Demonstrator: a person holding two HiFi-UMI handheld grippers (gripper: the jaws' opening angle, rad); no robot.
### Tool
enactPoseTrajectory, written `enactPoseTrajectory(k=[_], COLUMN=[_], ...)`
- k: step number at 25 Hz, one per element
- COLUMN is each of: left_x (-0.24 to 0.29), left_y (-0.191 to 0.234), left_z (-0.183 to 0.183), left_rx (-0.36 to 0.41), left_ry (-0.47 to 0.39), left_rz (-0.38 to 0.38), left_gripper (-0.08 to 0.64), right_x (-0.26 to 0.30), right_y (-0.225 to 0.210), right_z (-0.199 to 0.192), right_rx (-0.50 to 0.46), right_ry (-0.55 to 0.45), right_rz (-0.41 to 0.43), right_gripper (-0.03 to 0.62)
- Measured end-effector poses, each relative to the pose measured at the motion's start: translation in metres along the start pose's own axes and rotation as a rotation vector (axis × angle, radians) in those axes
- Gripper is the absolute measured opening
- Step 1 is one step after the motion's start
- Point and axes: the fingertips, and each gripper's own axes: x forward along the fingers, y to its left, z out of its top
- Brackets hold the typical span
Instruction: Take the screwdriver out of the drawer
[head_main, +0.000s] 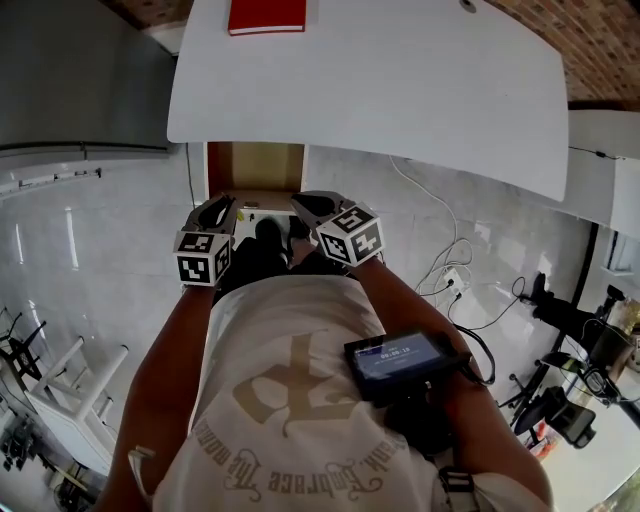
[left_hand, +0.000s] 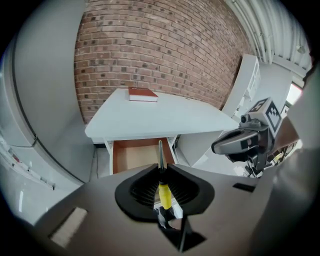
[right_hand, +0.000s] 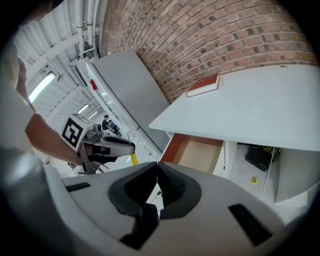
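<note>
Left claw (left_hand: 161, 169) clamps the screwdriver (left_hand: 163, 194) by its yellow handle, shaft jutting ahead; open drawer (left_hand: 131, 156) lies beyond, right claw (right_hand: 157, 166) pinched together, empty, alongside. Narrow grip risks it twisting loose and falling.

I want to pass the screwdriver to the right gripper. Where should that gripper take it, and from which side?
Probably the bare metal shaft, from the right, jaws across it. The left gripper clamps the screwdriver by its yellow handle, so only the shaft stands free past its jaws. The right gripper is shut and must open first.
</note>
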Motion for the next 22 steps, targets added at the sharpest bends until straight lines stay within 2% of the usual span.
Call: enactPoseTrajectory(k=[4, 22], left_x=[-0.013, -0.057], left_y=[0.001, 0.0], left_z=[0.004, 0.046], left_rx=[-0.036, -0.075], left_ry=[-0.033, -0.19], left_rz=[0.004, -0.021], left_gripper=[0.052, 0.052], right_x=[-0.004, -0.02], right_y=[0.005, 0.036], right_z=[0.005, 0.05], right_rx=[-0.016, -0.094], right_ry=[0.002, -0.078], right_rz=[-0.003, 0.016], right_gripper=[0.006, 0.006])
